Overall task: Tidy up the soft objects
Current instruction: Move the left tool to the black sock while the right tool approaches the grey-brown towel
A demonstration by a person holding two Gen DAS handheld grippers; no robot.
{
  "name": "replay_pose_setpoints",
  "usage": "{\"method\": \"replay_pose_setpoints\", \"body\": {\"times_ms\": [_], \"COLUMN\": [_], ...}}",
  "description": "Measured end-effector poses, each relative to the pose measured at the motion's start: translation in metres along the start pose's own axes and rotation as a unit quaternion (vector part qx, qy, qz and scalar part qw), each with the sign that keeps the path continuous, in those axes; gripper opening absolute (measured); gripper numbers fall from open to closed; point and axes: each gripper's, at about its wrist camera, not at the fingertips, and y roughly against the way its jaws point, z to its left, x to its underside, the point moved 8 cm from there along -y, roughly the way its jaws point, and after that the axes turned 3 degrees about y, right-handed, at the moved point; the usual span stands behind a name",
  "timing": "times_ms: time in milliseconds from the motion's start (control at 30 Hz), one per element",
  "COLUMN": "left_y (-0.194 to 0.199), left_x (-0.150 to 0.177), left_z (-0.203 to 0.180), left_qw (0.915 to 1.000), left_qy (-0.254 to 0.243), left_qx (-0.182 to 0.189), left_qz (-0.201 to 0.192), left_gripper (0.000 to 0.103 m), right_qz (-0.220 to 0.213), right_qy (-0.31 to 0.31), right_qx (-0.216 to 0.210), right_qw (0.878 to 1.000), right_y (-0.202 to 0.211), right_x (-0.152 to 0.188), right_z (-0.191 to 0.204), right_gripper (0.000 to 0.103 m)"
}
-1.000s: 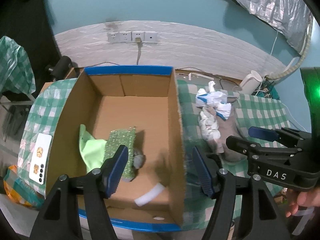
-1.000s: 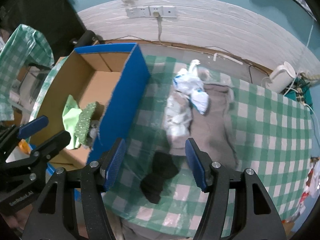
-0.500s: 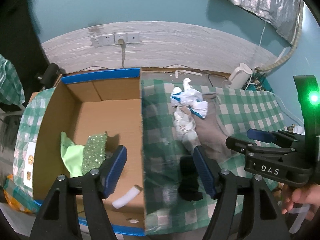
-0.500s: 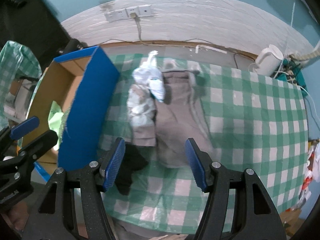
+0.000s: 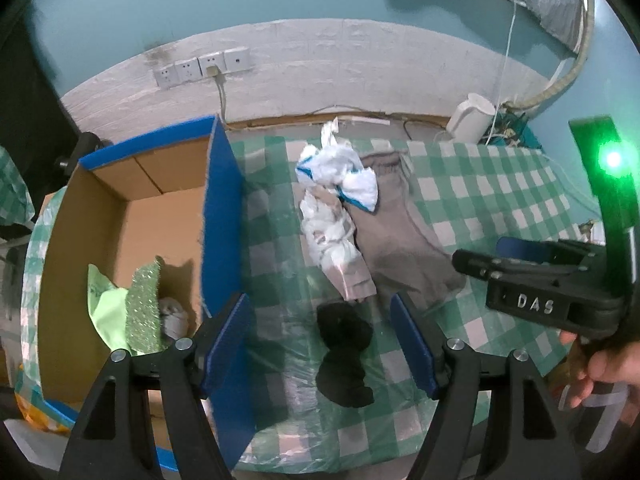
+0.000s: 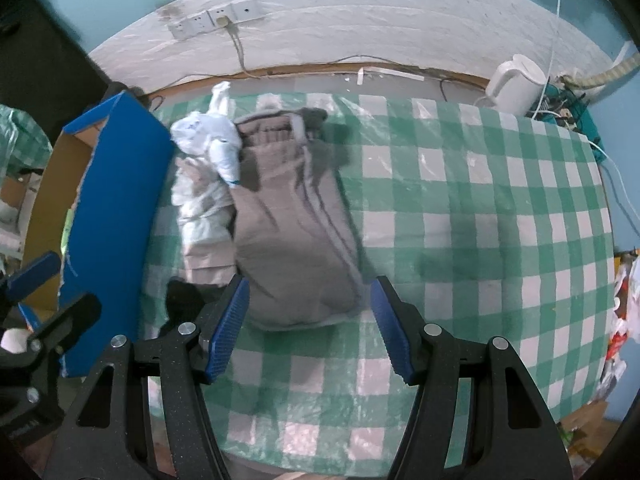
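A cardboard box [image 5: 222, 216] with blue outer walls stands on the left of the green checked table. It holds a light green cloth [image 5: 106, 312], a glittery green pad [image 5: 146, 312] and a grey item [image 5: 174, 316]. A black sock [image 5: 344, 352] lies on the table between my left gripper's [image 5: 322, 344] open fingers. A grey garment [image 6: 296, 236], a crumpled white cloth [image 5: 332, 240] and a white-and-blue bundle [image 5: 344, 176] lie behind it. My right gripper [image 6: 310, 328] is open and empty over the grey garment's near end.
A white kettle [image 6: 516, 84] and cables sit at the back right, past the table edge. Wall sockets [image 5: 204, 68] with a plugged cord are behind the box. The box wall [image 6: 116, 208] stands left of the cloths. Checked tablecloth [image 6: 480, 220] extends to the right.
Both grippers have moved right, away from the box. The left one went from over the box interior to over the black sock. The right one went from the sock to the grey garment.
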Motion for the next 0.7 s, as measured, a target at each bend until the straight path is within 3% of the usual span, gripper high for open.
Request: {"method": "replay_pose_setpoints", "body": {"times_ms": [700], "left_y": [-0.063], "left_x": [0.031], "left_z": [-0.013], "left_qw": [0.9966], "left_qy": [-0.005], "left_qx": [-0.037], "left_qz": [0.074], "left_gripper": [0.074], "right_qz": [0.052], "right_qy": [0.011], "right_qx": [-0.011], "right_qw": [0.999], "right_y": [-0.057], "right_x": [0.006], "right_z": [-0.017], "right_gripper": [0.063]}}
